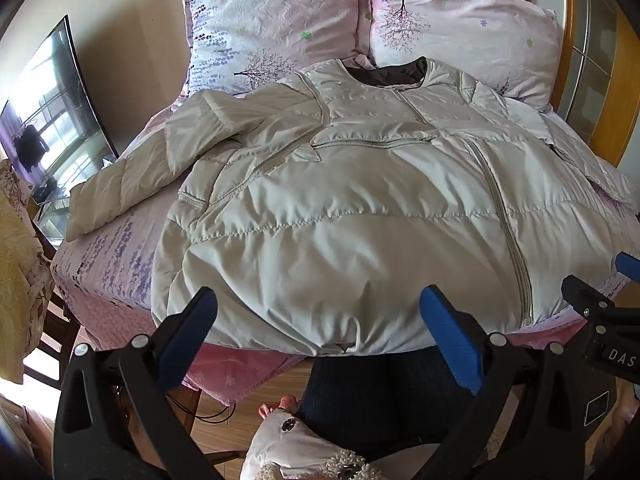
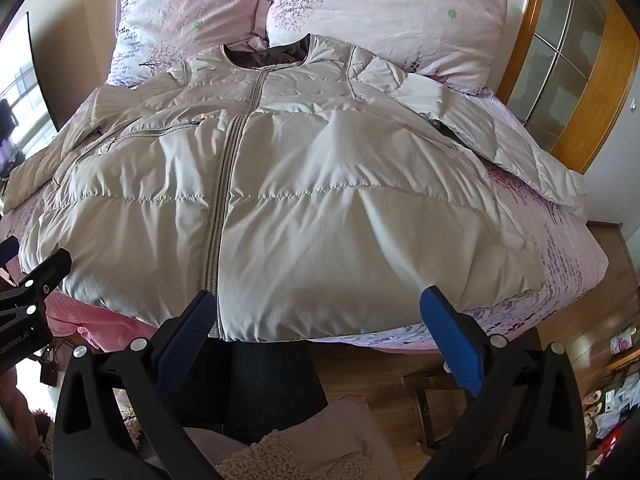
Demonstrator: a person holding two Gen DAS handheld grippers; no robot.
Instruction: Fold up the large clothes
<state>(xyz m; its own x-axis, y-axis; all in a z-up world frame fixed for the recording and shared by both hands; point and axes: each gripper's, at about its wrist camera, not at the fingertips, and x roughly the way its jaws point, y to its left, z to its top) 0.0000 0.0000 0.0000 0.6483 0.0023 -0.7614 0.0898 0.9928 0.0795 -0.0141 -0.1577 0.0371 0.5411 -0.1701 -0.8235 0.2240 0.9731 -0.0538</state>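
A large beige puffer jacket [image 1: 340,208] [image 2: 304,184] lies spread face up on the bed, zipped, collar toward the pillows, hem at the near edge. One sleeve [image 1: 132,176] stretches out to the left, the other sleeve [image 2: 492,136] to the right. My left gripper [image 1: 320,312] hovers open above the hem, left of the zip, nothing between its blue pads. My right gripper [image 2: 318,312] hangs open over the hem just right of the zip [image 2: 224,200], also holding nothing. Each gripper shows at the edge of the other's view.
Two pink floral pillows [image 1: 280,20] [image 2: 384,12] lean at the head of the bed [image 2: 560,256]. A television [image 1: 52,100] stands at the left, a wooden glass-panelled door [image 2: 568,60] at the right. The person's dark-trousered legs [image 1: 380,400] stand against the bed's near edge on a wooden floor.
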